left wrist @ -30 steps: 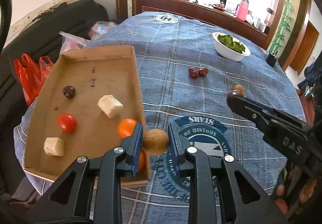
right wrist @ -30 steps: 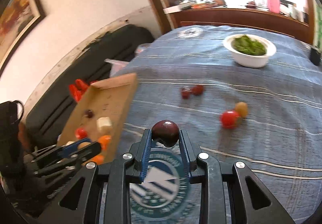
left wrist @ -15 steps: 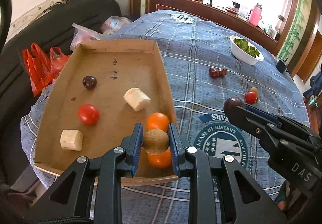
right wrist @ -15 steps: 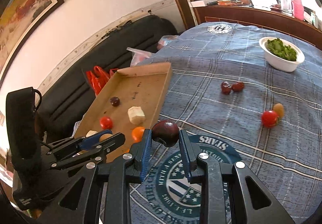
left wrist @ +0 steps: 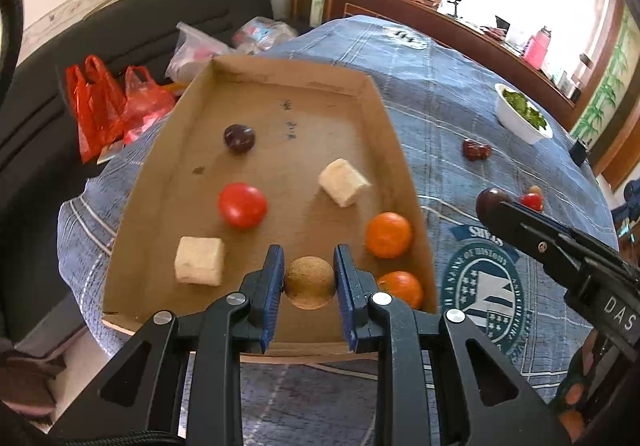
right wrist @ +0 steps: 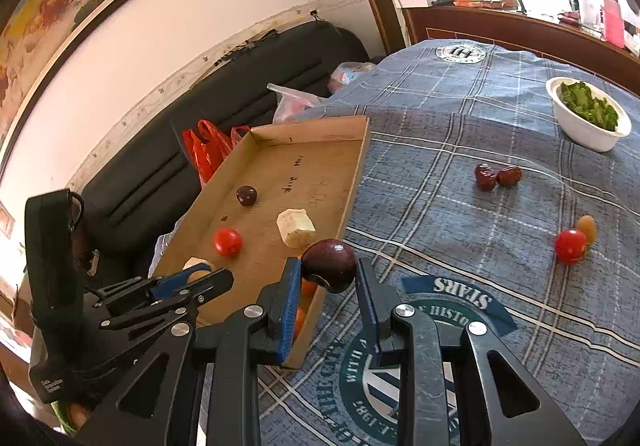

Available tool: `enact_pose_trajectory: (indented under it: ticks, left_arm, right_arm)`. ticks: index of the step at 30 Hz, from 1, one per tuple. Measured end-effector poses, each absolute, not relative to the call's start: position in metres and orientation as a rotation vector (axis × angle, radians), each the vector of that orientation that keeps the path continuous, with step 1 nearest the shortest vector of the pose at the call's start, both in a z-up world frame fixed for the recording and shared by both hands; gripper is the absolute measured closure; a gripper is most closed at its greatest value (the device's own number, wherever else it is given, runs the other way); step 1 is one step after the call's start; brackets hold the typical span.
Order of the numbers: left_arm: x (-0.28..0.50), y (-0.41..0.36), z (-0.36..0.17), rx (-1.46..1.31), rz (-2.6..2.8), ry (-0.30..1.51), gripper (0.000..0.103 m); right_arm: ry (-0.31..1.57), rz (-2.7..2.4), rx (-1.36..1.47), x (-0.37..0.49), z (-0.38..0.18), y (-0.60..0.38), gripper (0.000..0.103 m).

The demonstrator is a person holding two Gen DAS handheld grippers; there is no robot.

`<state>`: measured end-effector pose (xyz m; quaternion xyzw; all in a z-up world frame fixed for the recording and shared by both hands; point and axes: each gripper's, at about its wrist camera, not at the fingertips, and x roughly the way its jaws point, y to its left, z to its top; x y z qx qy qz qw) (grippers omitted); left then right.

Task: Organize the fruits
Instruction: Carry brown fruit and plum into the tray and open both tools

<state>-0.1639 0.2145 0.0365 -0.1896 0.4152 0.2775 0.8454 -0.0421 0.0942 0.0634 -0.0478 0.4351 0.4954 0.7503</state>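
Gripping a round, rough-skinned brown fruit (left wrist: 311, 282), the left gripper (left wrist: 309, 286) hangs at the lower centre of the left wrist view, its blue-padded fingers (left wrist: 273, 286) pinching the fruit from both sides above the near end of a shallow cardboard tray (left wrist: 384, 117). The tray is plain brown card with low folded walls and some handwriting on its floor. On that floor lie a glossy red tomato (left wrist: 242, 204), a small dark plum (left wrist: 239, 138), two pale, blocky chunks (left wrist: 343, 181) (left wrist: 199, 260) with a crumbly look, and two smooth oranges (left wrist: 389, 234) (left wrist: 402, 287) at the tray's lower right corner.

In the right wrist view the right gripper (right wrist: 329, 278) sits at lower centre, its fingers (right wrist: 291, 296) clamped on a shiny dark red plum (right wrist: 329, 265), held over the tray's near right corner and the cloth edge. The table wears a soft blue plaid cloth (right wrist: 460, 133) with a round printed emblem. At the right of that frame lie two wrinkled red dates (right wrist: 498, 176), a red tomato (right wrist: 570, 246) touching a small yellow fruit (right wrist: 587, 228), and a white bowl (right wrist: 588, 133) of leafy greens at upper right.
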Motion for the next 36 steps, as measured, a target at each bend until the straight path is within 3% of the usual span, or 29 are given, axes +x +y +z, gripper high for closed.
enact_pose_trajectory:
  ticks: [17,36]
  left_arm:
    - [-0.146,0.226,0.027,-0.418,0.579,0.905,0.08]
    - [-0.129,0.237,0.004,-0.426,0.586,0.966,0.08]
  right_arm:
    - [0.965,1.109,-0.112,-0.021,0.057,0.177,0.075]
    - [1.06,1.11,-0.251,-0.002,0.01,0.253,0.075]
